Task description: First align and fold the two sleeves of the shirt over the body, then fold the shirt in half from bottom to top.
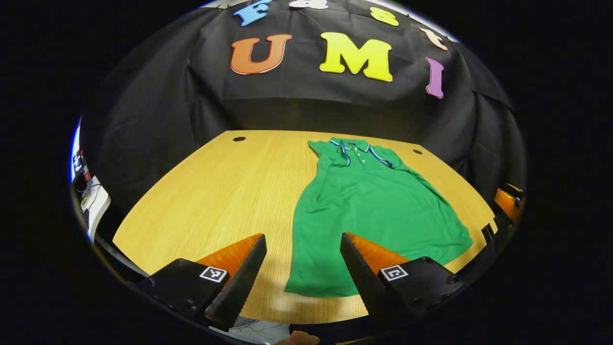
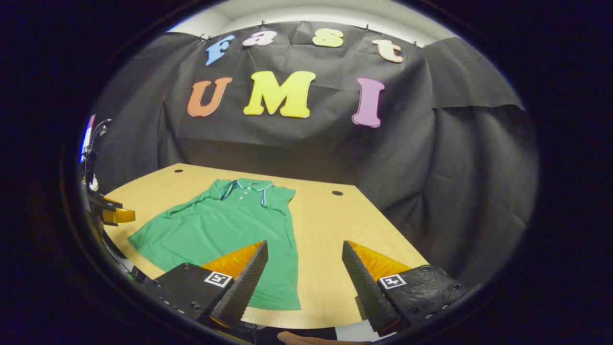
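Left gripper view shows the left gripper (image 1: 303,270) spread wide and empty above the near hem of a green shirt (image 1: 373,211) lying flat on the table (image 1: 215,191), sleeves apparently already folded in, the bottom-to-top fold not yet done.

Wooden worktop (image 1: 215,191) seen, light and striped. Two small dark round holes (image 1: 239,139) set near far edge. Black cloth wall (image 2: 431,158) hung behind worktop, wrinkled.
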`<state>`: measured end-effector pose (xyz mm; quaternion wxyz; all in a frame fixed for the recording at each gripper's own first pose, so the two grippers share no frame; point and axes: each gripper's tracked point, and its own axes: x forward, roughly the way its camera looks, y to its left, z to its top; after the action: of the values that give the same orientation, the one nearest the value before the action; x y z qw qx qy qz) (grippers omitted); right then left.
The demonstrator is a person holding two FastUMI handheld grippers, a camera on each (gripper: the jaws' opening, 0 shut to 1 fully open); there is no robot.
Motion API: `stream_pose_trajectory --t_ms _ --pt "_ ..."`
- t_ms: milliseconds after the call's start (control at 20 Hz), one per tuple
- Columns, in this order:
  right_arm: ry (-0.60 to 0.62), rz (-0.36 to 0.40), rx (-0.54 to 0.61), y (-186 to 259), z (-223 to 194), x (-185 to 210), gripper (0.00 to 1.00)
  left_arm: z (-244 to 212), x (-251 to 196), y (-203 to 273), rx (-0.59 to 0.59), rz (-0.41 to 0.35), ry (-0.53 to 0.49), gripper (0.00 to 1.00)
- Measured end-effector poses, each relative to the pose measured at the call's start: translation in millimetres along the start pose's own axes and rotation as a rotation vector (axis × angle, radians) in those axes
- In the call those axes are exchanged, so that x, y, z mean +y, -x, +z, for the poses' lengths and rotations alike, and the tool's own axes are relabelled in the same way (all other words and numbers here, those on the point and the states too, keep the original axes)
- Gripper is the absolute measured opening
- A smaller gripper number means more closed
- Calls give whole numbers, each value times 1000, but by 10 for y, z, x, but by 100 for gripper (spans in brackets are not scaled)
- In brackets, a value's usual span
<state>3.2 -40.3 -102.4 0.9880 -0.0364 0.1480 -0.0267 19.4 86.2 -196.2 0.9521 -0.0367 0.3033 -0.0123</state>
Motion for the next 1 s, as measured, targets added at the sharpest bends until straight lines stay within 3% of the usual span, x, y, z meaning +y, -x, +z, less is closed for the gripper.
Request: stream_pose_trajectory --t_ms 300,550,800,1000 --pt "-53 20 189 -230 -488 82 95 -269 -85 -95 90 1 -29 100" --pt "-54 -8 237 -273 -594 -23 96 -461 -78 -217 166 -4 -9 98" --pt "-69 -25 266 -319 -634 -73 95 -438 -77 -224 146 -16 -35 93" --pt "-65 33 365 -400 -853 140 96 -447 -122 -223 137 -37 -65 87"
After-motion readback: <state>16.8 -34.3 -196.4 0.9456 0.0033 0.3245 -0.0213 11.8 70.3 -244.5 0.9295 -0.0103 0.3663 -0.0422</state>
